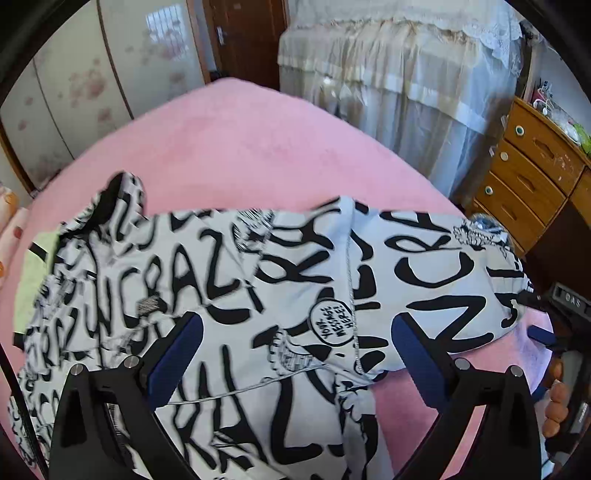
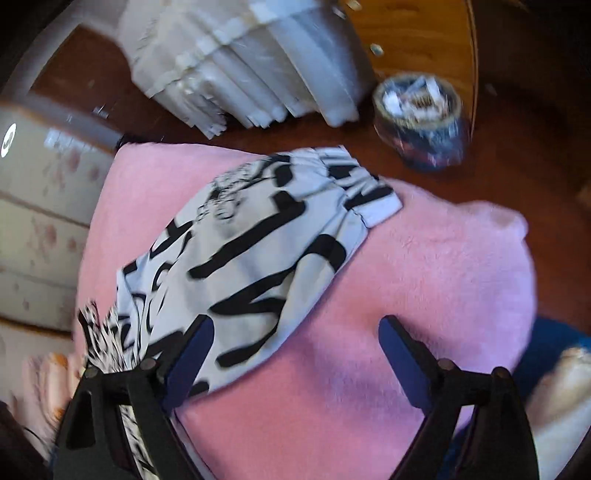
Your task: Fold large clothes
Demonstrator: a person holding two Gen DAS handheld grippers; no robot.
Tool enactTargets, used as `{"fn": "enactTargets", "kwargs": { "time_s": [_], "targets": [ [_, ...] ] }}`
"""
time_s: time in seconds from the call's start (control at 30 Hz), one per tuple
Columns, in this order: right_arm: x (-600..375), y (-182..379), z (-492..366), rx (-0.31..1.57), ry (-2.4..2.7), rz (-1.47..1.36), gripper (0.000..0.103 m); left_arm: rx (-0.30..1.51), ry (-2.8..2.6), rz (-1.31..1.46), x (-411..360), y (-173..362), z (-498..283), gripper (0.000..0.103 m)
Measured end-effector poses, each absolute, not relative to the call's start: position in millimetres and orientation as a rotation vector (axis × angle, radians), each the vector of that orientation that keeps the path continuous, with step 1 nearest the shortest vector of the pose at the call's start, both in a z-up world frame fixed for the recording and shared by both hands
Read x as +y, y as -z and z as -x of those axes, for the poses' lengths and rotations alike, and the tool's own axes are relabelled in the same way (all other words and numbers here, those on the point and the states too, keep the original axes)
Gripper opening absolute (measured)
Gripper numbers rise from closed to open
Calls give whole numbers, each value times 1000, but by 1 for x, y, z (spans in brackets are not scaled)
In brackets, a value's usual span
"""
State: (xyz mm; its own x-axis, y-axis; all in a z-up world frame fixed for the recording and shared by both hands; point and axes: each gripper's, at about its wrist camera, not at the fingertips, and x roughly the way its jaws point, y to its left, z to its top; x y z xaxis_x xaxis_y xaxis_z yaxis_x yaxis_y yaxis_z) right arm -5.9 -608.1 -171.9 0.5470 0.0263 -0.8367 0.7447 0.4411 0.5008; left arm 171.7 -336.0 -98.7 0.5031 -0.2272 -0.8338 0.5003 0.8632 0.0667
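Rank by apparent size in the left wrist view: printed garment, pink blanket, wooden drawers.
1. Pink blanket and printed garment: alike; the garment is nearer, so unsure.
2. Wooden drawers, clearly smallest.

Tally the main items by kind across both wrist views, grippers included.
Black-and-white lettered jacket: 1
Pink bed cover: 1
Wooden drawer chest: 1
Wastebasket: 1
Grippers: 2, left gripper, right gripper
Total: 6

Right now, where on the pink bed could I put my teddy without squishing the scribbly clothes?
The pink blanket is bare beyond the printed garment, toward the wardrobe and door. Another bare patch lies beside the sleeve, near the bed's corner. The middle is crowded with cloth and both open tongs.
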Motion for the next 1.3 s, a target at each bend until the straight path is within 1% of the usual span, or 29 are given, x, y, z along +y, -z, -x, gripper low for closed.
{"fn": "enactTargets", "kwargs": {
  "time_s": [0.1, 0.13, 0.17, 0.2, 0.23, 0.27, 0.3, 0.33, 0.37, 0.47, 0.53, 0.6, 0.67, 0.77, 0.87, 0.9, 0.93, 0.97, 1.0, 1.03, 1.07, 1.13, 1.2, 1.3],
  "targets": [
    [-617, 183, 2, 858, 547, -1091, 91, 976, 455, -297, -337, 111, -176, 102],
    [-620, 184, 0, 834, 554, -1096, 87, 982, 460, -287, -336, 114, -178, 102],
    [-621, 184, -2, 823, 564, -1091, 80, 993, 460, -284, -333, 114, -179, 102],
    [-621, 184, -8, 819, 584, -1078, 56, 998, 461, -276, -330, 115, -178, 102],
    [-623, 185, -13, 826, 592, -1060, 28, 1001, 456, -275, -326, 115, -178, 102],
    [-623, 185, -21, 836, 604, -1045, 17, 1002, 441, -277, -321, 114, -179, 102],
    [-623, 182, -25, 833, 624, -1023, 10, 1002, 420, -281, -314, 112, -179, 102],
    [-618, 172, -28, 806, 625, -989, 8, 1000, 401, -281, -308, 109, -179, 102],
    [-616, 163, -33, 781, 623, -947, 8, 990, 376, -273, -297, 105, -179, 102],
    [-569, 103, -48, 665, 560, -688, 8, 960, 330, -234, -263, 91, -179, 102],
    [-514, 58, -66, 596, 436, -481, 8, 944, 300, -204, -237, 81, -181, 102],
    [-458, 33, -85, 568, 297, -323, 8, 928, 268, -166, -210, 72, -181, 102],
    [-412, 26, -98, 572, 187, -219, 8, 926, 248, -131, -185, 69, -182, 102],
    [-340, 42, -119, 631, 19, -107, 8, 951, 223, -100, -154, 77, -184, 101],
    [-292, 92, -135, 759, -55, -63, 12, 1018, 225, -88, -132, 99, -188, 101],
    [-281, 110, -138, 807, -66, -56, 15, 1042, 230, -86, -128, 107, -189, 101],
    [-271, 129, -139, 864, -60, -40, 21, 1071, 242, -82, -125, 116, -191, 101],
    [-263, 146, -139, 916, -55, -32, 24, 1096, 257, -71, -123, 125, -193, 101],
    [-259, 162, -139, 967, -66, -47, 29, 1116, 278, -49, -120, 131, -194, 101],
    [-260, 170, -136, 992, -69, -62, 34, 1130, 298, -27, -120, 137, -194, 101],
    [-260, 174, -130, 1002, -68, -77, 37, 1146, 317, 1, -119, 141, -194, 101],
    [-266, 167, -116, 990, -90, -108, 48, 1176, 366, 70, -119, 149, -197, 101],
    [-273, 153, -99, 960, -100, -135, 54, 1190, 419, 143, -123, 154, -200, 99],
    [-282, 139, -82, 925, -92, -140, 55, 1228, 502, 245, -132, 163, -208, 86]
  ]
}}
